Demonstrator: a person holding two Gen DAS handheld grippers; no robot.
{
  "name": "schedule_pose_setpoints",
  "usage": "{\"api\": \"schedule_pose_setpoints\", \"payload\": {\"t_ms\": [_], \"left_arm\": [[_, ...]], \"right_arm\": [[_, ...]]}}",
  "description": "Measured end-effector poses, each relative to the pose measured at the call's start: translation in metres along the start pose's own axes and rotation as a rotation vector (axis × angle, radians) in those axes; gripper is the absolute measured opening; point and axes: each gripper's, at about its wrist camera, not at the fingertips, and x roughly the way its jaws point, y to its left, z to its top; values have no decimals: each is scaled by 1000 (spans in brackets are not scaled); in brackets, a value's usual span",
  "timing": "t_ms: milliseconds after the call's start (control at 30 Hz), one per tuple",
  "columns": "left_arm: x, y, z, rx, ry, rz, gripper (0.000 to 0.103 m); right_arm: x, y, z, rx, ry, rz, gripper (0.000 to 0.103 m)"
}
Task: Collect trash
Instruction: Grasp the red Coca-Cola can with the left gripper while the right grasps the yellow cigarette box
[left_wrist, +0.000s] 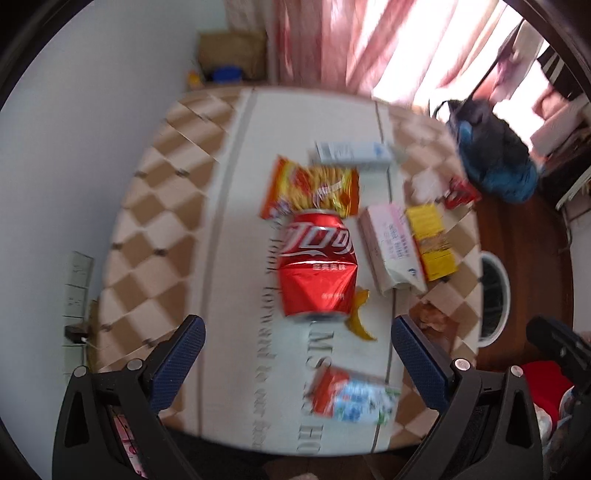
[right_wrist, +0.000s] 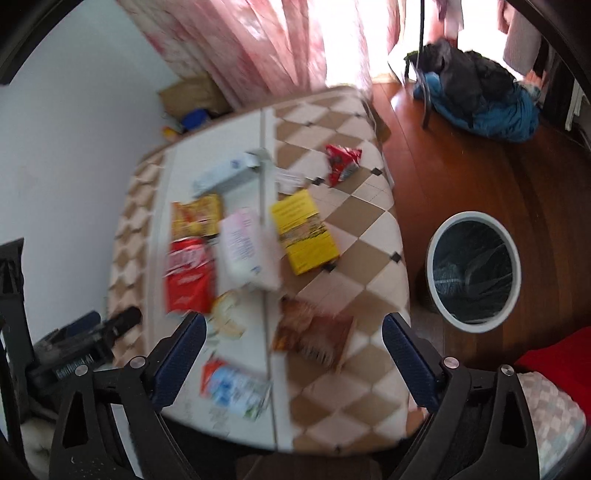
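Left tongs (left_wrist: 297, 363) with jaws spread wide and empty above the checked brown-and-cream tablecloth (left_wrist: 155, 229); directly ahead, between the blue pads, a dented red cola can (left_wrist: 317, 264) lying on its side, an orange-yellow snack bag (left_wrist: 312, 188) touching its far end, a yellow banana peel (left_wrist: 360, 317) at its near right, a pink-and-white tissue pack (left_wrist: 391, 247) and a yellow flat box (left_wrist: 432, 240) further right. Right tongs (right_wrist: 293, 363) likewise apart and empty; a crumpled brown wrapper (right_wrist: 314, 332) just ahead between the fingers, a red-and-blue flat wrapper (right_wrist: 236, 387) near the left finger, a small red packet (right_wrist: 341, 160) far ahead; a white-rimmed round bin (right_wrist: 474, 267) with a dark liner on the wooden floor, ahead and right.
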Motion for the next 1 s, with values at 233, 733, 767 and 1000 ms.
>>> {"api": "schedule_pose_setpoints", "payload": {"t_ms": [233,733,767,1000], "left_arm": [[87,-20,33,36,134,12,101],[129,-5,47,19,115,25,80],[131,-4,48,17,110,24,80],[121,-3,44,2,76,43,80]], "right_arm": [[96,-3,54,-25,102,-82,82],[179,30,80,-162,166,-223,78],[179,32,79,-176,160,-251,74],[170,31,67,-196,144,-260,62]]}}
